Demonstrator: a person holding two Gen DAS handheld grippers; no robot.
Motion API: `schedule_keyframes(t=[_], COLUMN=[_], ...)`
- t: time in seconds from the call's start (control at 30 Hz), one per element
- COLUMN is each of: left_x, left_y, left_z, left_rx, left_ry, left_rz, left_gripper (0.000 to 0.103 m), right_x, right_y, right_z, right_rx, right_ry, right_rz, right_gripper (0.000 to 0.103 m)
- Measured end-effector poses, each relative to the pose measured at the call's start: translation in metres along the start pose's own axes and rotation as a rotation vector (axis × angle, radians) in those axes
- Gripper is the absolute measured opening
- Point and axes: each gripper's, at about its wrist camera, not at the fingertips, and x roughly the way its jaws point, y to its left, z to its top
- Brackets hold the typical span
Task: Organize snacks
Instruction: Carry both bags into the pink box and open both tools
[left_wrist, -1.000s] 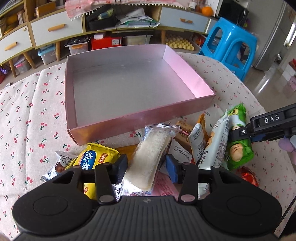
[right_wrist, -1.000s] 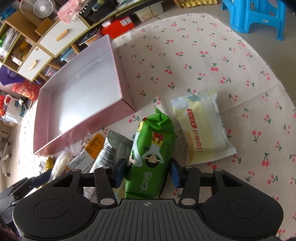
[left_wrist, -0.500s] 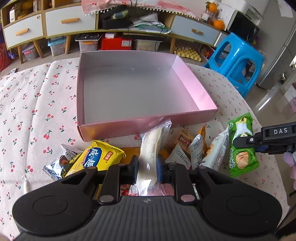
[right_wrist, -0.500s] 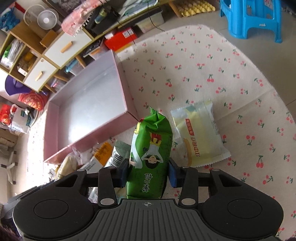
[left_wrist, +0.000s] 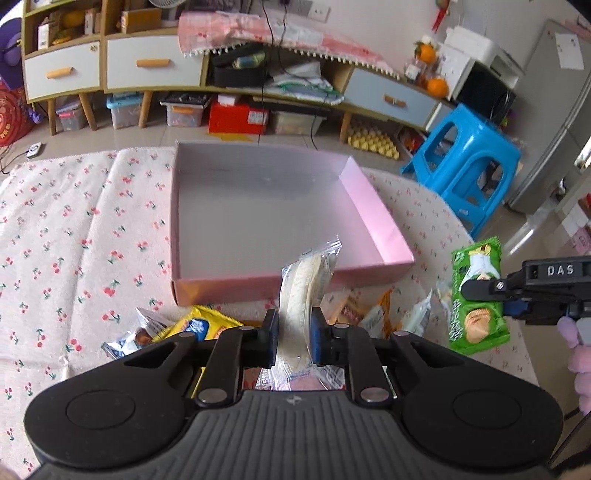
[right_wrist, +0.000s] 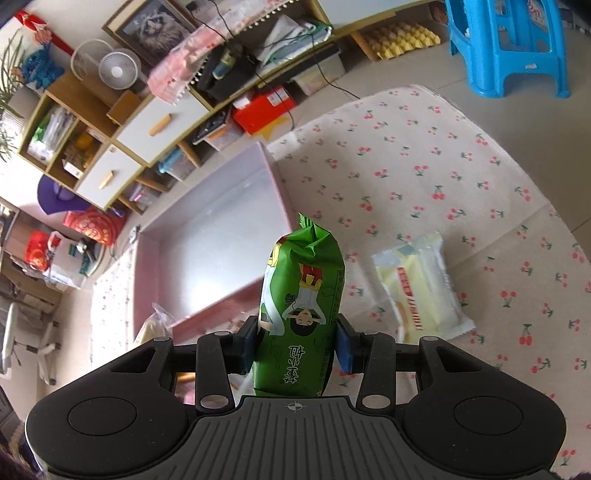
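Observation:
My left gripper (left_wrist: 292, 338) is shut on a clear-wrapped white snack bar (left_wrist: 301, 295) and holds it above the snack pile, near the front wall of the empty pink box (left_wrist: 288, 286). My right gripper (right_wrist: 297, 349) is shut on a green snack pack (right_wrist: 303, 299) and holds it up above the table; it also shows in the left wrist view (left_wrist: 476, 295), right of the box. The pink box (right_wrist: 210, 229) lies ahead and to the left in the right wrist view.
Several loose snacks, a yellow pack (left_wrist: 201, 326) among them, lie in front of the box. A pale yellow pack (right_wrist: 421, 286) lies on the cherry-print cloth (right_wrist: 424, 166). A blue stool (left_wrist: 469, 162) stands beyond the table's right edge.
Both grippers closed on their snacks and lifted them off the table. The white bar now stands on edge between the left fingers; the green pack hangs higher.

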Motion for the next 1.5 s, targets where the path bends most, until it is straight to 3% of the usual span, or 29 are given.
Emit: schedule_keyframes(t=[0.2, 0.4, 0.57, 0.87, 1.17, 1.5], left_x=[-0.007, 0.011, 0.042, 0.084, 0.097, 0.098], left_y=[0.004, 0.006, 0.008, 0.021, 0.029, 0.044], left_z=[0.005, 0.025, 0.049, 0.066, 0.068, 0.071], left_rx=[-0.044, -0.05, -0.022, 0.039, 0.045, 0.028], left_ry=[-0.057, -0.075, -0.106, -0.118, -0.096, -0.1], left_rz=[0.017, 0.08, 0.127, 0.238, 0.253, 0.191], left_gripper=[0.015, 0.015, 0.015, 0.015, 0.015, 0.016], right_x=[0.0, 0.017, 0.06, 0.136, 0.178, 0.197], right_y=[0.016, 0.035, 0.045, 0.061, 0.083, 0.093], right_z=[0.004, 0.026, 0.052, 0.085, 0.091, 0.09], right_rx=[0.004, -0.008, -0.049, -0.124, -0.175, -0.197], right_ry=[-0.036, -0.06, -0.045, 0.01, 0.043, 0.052], right_rz=[0.05, 0.079, 0.143, 0.219, 0.24, 0.263], right_gripper=[0.041, 0.041, 0.041, 0.041, 0.041, 0.042])
